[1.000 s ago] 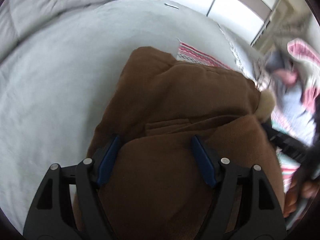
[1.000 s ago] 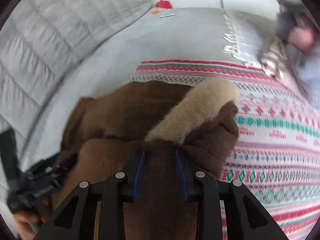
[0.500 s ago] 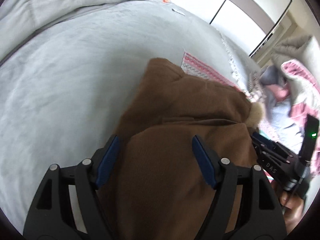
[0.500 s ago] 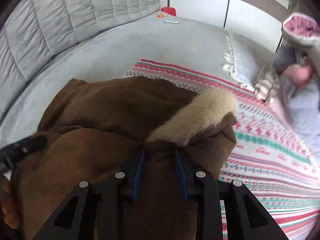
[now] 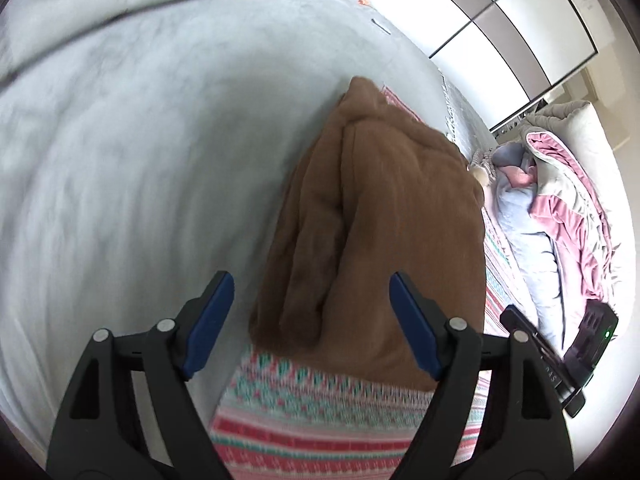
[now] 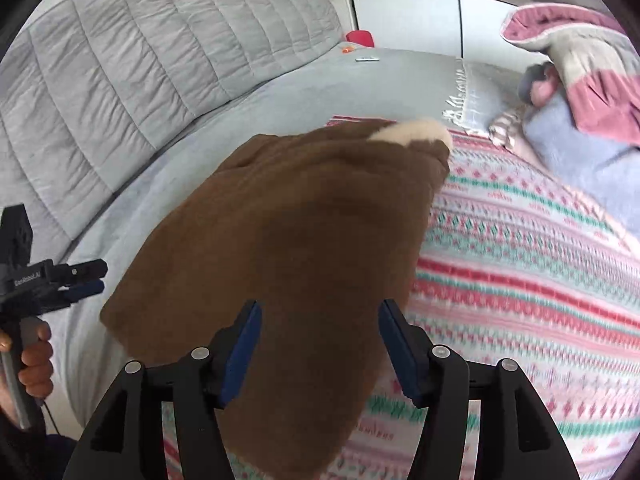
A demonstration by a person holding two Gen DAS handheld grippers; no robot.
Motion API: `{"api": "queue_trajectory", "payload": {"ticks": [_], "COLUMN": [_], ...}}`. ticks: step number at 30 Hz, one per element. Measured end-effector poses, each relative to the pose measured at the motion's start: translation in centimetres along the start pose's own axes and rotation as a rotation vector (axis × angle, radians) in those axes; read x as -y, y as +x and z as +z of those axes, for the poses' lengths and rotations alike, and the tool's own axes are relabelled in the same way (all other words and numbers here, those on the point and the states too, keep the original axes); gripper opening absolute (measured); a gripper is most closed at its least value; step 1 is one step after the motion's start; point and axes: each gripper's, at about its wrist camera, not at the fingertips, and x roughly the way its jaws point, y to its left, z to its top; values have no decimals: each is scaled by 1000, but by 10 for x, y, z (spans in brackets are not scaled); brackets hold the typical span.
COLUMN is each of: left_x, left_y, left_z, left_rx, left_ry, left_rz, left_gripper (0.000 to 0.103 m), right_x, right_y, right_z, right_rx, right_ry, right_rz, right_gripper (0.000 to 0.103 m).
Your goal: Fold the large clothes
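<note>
A brown coat (image 5: 384,216) with a cream fur trim (image 6: 416,133) lies folded on a grey bed, partly over a striped patterned blanket (image 6: 528,264). It also shows in the right wrist view (image 6: 304,240). My left gripper (image 5: 310,312) is open and empty, above the coat's near edge. My right gripper (image 6: 318,340) is open and empty, just above the coat's near end. The left gripper also shows at the left of the right wrist view (image 6: 80,276).
The grey bed cover (image 5: 140,160) spreads to the left, with a quilted headboard (image 6: 140,72) behind. A heap of pink, grey and blue clothes (image 5: 560,208) lies at the right. A red object (image 6: 360,38) sits at the far edge.
My right gripper has opened and let go of the coat. Both grippers have pulled back from the coat, which now lies folded with the patterned blanket showing in front of it.
</note>
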Motion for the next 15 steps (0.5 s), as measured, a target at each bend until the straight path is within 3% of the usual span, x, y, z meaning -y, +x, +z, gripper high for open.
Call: {"api": "queue_trajectory", "payload": {"ticks": [2, 4, 7, 15], "left_x": [-6, -11, -18, -22], "left_y": [5, 16, 27, 40], "left_z": [-9, -14, -16, -15], "left_rx": [-10, -4, -6, -19], "left_ry": [-18, -6, 0, 37], "left_rz": [0, 60, 62, 49], "left_gripper": [80, 80, 81, 81], "right_x": [-9, -22, -39, -24], "right_y": [-7, -6, 9, 42], "right_z": [-13, -23, -29, -49], "right_rx": [3, -7, -64, -69], "right_ry": [-19, -72, -138, -52], "right_rz": [-3, -21, -53, -78], "right_gripper": [65, 65, 64, 74]}}
